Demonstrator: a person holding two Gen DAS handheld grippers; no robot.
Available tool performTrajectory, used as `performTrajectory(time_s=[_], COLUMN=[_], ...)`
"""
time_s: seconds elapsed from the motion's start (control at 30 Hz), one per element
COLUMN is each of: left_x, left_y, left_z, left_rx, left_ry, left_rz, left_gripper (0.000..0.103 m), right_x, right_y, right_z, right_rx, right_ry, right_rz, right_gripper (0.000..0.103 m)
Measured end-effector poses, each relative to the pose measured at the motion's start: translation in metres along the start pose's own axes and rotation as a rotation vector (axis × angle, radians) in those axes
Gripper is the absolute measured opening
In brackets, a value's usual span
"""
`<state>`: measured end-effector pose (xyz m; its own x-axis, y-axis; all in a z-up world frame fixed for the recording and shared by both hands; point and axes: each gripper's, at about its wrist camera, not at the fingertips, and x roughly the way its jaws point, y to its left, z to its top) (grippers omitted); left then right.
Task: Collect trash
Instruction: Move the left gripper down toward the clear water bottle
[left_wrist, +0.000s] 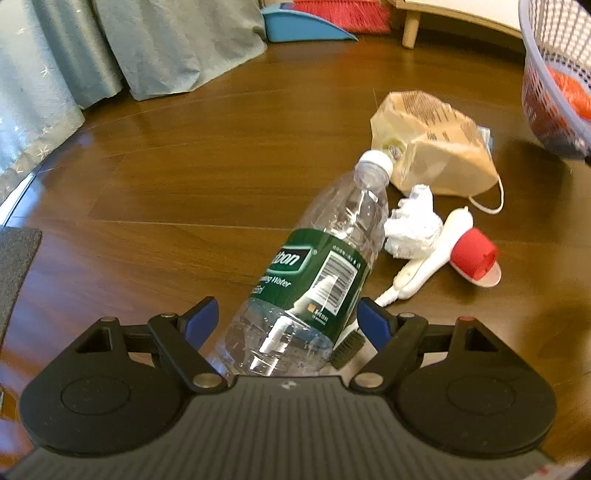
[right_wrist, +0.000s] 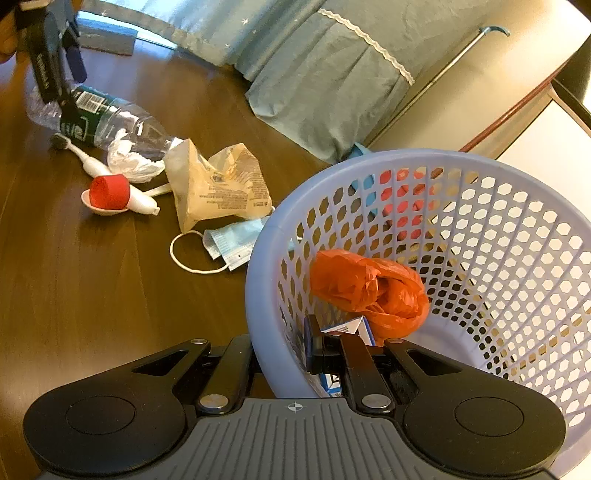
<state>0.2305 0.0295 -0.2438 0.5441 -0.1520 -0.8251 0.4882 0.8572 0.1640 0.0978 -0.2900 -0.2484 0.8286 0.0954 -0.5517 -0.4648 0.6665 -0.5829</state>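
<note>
A clear plastic bottle (left_wrist: 325, 258) with a green label lies on the wooden floor. My left gripper (left_wrist: 286, 321) stands open with its blue pads either side of the bottle's lower half. Past the bottle lie a crumpled white tissue (left_wrist: 413, 225), a white toothbrush (left_wrist: 424, 266), a red cap (left_wrist: 472, 254), a brown paper bag (left_wrist: 432, 144) and a blue face mask (right_wrist: 232, 240). My right gripper (right_wrist: 280, 350) is shut on the wall of the lilac mesh basket (right_wrist: 480, 166), one finger inside and one outside. In the basket are an orange plastic bag (right_wrist: 369, 288) and a small carton (right_wrist: 351, 328).
Blue-grey curtains (left_wrist: 166, 48) hang to the floor behind the trash. A blue dustpan (left_wrist: 303, 26) and red broom (left_wrist: 343, 11) rest near a furniture leg (left_wrist: 410, 33). A grey mat (left_wrist: 14, 266) lies at the left. A long metal rod (right_wrist: 454, 62) leans on the wall.
</note>
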Motion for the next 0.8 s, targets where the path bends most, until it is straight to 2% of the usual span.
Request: performTrajectory(time_s=[0.2, 0.43, 0.47, 0.8], left_x=[0.008, 0.005, 0.003, -0.01], left_y=[-0.003, -0.007, -0.008, -0.015], left_z=[-0.002, -0.005, -0.005, -0.004], left_rx=[0.025, 0.023, 0.023, 0.006], left_ry=[0.032, 0.057, 0.057, 0.042], left_rz=[-0.009, -0.018, -0.017, -0.024], left_gripper=[0.079, 0.068, 0.065, 0.063], right_x=[0.004, 0.008, 0.009, 0.011], right_y=[-0.003, -0.006, -0.006, -0.005], right_z=[0.008, 0.013, 0.014, 0.017], right_rx=[0.018, 0.03, 0.03, 0.022], right_ry=[0.017, 0.034, 0.036, 0.05], right_rz=[-0.001, -0.001, -0.002, -0.006], right_gripper=[0.005, 0.005, 0.005, 0.005])
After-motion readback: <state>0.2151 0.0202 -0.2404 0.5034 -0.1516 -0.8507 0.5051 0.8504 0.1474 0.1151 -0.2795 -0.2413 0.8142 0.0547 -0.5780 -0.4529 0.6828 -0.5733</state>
